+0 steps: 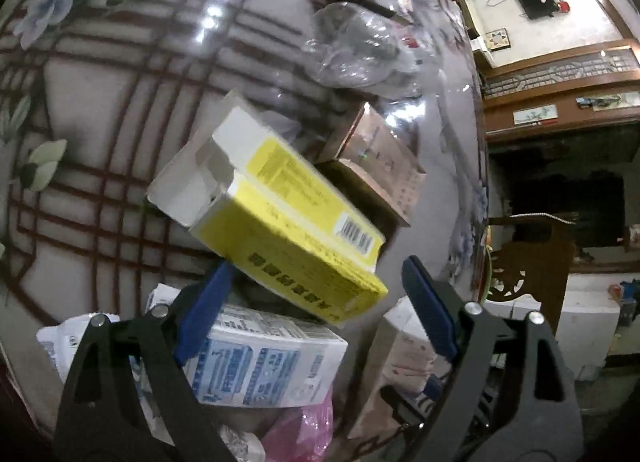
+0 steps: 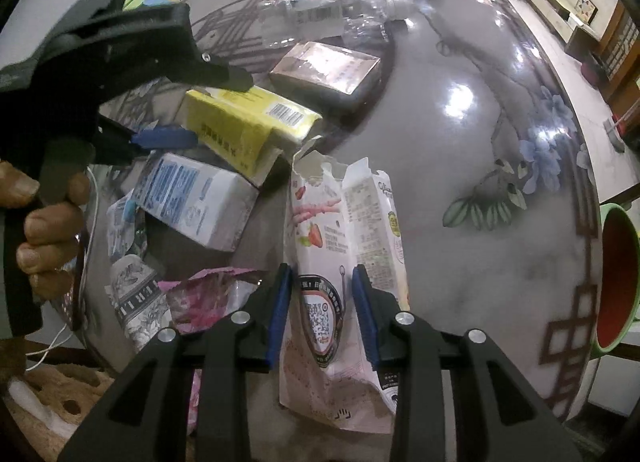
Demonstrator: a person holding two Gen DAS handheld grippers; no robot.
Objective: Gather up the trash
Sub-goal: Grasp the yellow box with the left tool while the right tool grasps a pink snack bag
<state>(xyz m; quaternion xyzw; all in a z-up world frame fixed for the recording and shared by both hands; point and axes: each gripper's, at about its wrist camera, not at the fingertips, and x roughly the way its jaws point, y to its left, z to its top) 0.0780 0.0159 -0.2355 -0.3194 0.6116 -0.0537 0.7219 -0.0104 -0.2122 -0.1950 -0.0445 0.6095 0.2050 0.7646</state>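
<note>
Plainly the left gripper (image 1: 316, 302) is the nearer one to the yellow box (image 1: 296, 222); its jaws stand spread wide and empty, one to each side of the box's near corner; the box lies slantwise atop the blue-and-white carton (image 1: 260, 366), long axis running up and away. The right gripper (image 2: 322, 314) pinches the torn pink snack box (image 2: 340, 230).
</note>
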